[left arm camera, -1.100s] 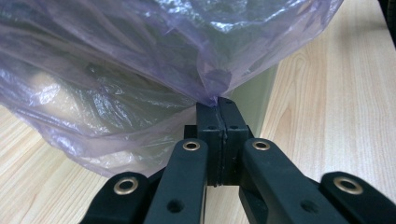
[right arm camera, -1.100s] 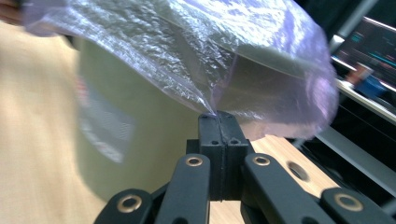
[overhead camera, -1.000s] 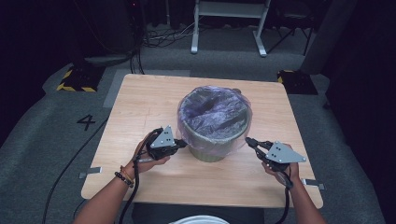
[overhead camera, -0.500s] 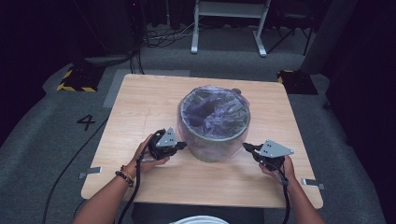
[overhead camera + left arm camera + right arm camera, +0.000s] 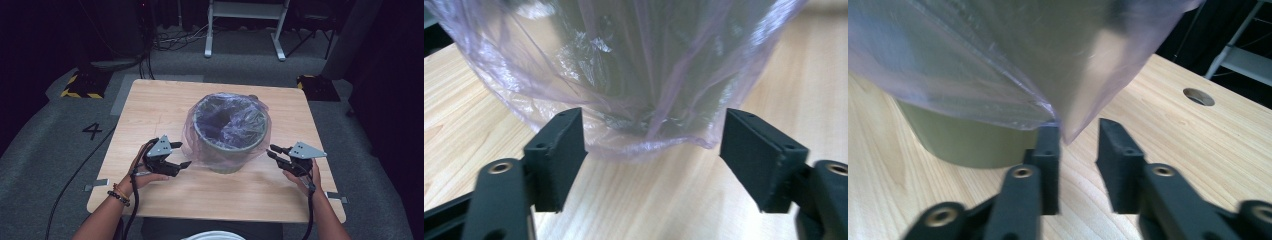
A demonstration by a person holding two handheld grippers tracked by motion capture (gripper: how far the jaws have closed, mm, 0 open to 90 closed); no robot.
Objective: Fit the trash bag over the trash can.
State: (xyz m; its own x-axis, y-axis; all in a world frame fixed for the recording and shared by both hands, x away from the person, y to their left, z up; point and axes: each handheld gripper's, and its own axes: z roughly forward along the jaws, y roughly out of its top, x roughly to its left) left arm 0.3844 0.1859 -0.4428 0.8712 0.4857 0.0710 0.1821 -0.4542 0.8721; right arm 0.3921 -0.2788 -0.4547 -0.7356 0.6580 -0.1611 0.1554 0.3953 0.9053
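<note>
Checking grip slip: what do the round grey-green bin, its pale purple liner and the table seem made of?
The grey-green bin: probably matte plastic, smooth and dull. The purple liner: thin glossy plastic film, see-through and crinkled. The table: light wood or laminate with visible grain.

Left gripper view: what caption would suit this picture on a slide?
Left gripper, jaws open, facing the loose hem of a purple plastic bag draped over a bin on a wooden table.
</note>
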